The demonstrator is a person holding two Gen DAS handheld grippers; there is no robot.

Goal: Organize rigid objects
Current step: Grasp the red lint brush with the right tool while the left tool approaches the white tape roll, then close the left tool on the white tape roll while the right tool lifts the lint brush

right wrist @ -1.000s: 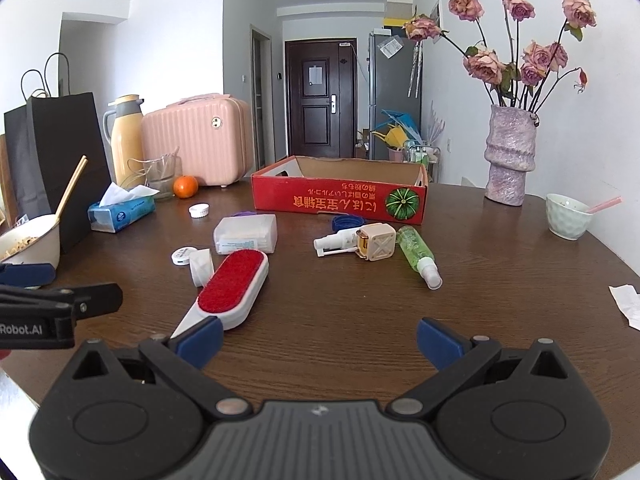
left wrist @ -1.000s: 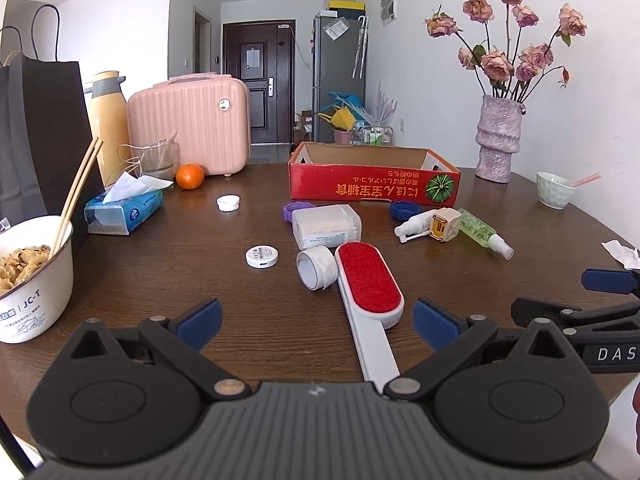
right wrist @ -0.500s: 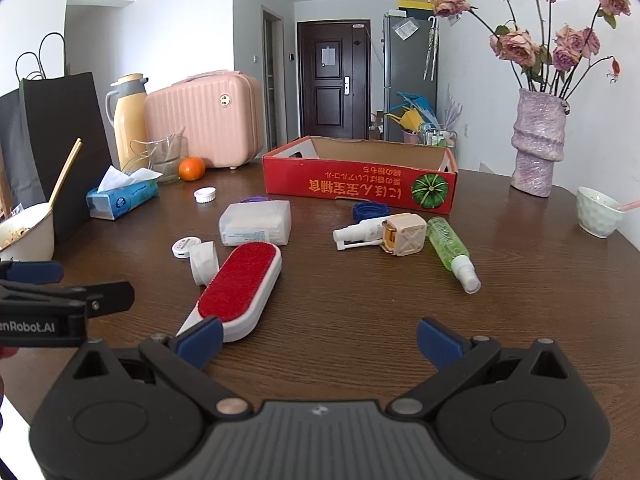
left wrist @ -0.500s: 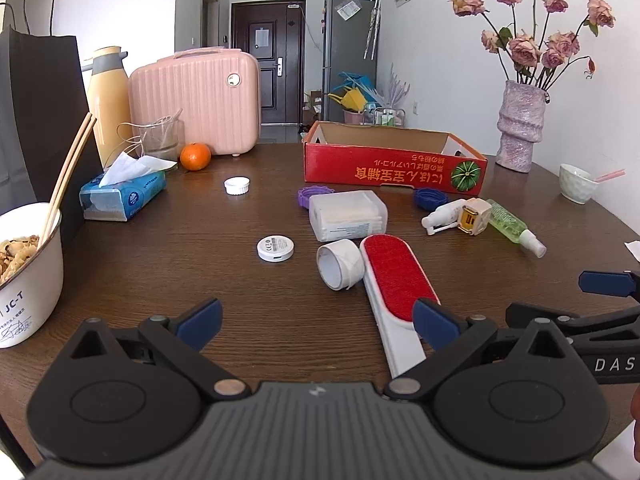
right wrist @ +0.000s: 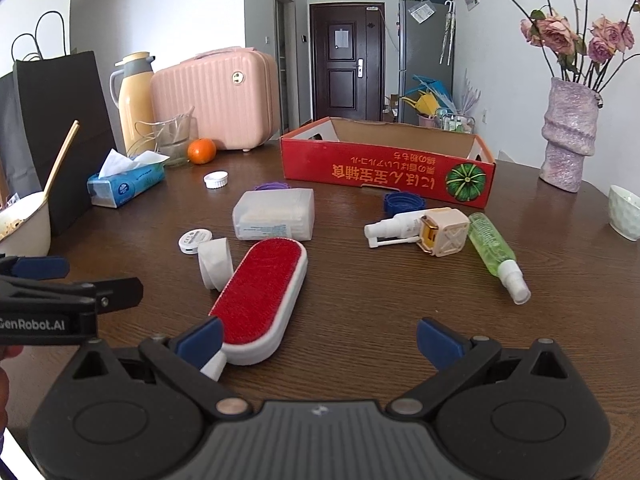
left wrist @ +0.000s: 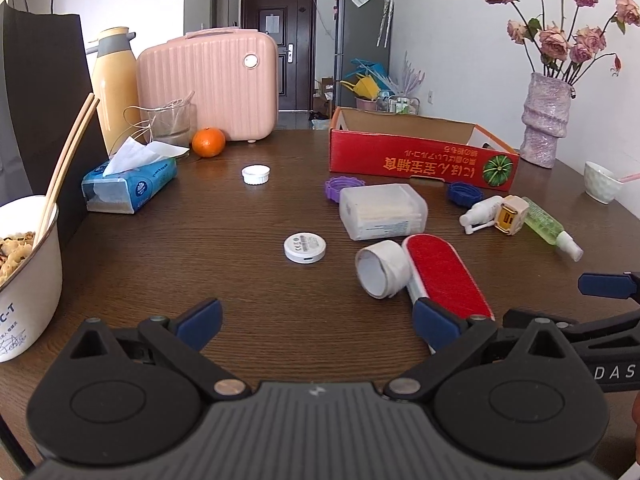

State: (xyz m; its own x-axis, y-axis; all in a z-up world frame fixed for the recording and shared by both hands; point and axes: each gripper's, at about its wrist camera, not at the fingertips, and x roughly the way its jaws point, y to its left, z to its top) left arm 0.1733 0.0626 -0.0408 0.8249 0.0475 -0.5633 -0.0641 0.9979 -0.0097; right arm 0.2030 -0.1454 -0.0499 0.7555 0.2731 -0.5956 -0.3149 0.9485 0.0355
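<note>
We hold both grippers, left (left wrist: 318,320) and right (right wrist: 320,338), fingers spread, over the table (left wrist: 200,240); the brush (right wrist: 260,292) lies near the box (right wrist: 384,168).

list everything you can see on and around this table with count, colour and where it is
lint brush: 1, red and white, front centre
tape roll: 1, white, touching the brush's left side
round disc: 1, white, centre
plastic box: 1, translucent white, behind the brush
bottle caps: 3, white, purple, blue, mid table
spray bottles: 2, green and white, right
cube: 1, beige, between the sprays
cardboard tray: 1, red, rear centre
tissue pack: 1, blue, left
orange: 1, rear left
case: 1, pink, rear
vase: 1, lilac, right rear
left hand-held gripper: 1, black, blue pads, open
right hand-held gripper: 1, same, open
</note>
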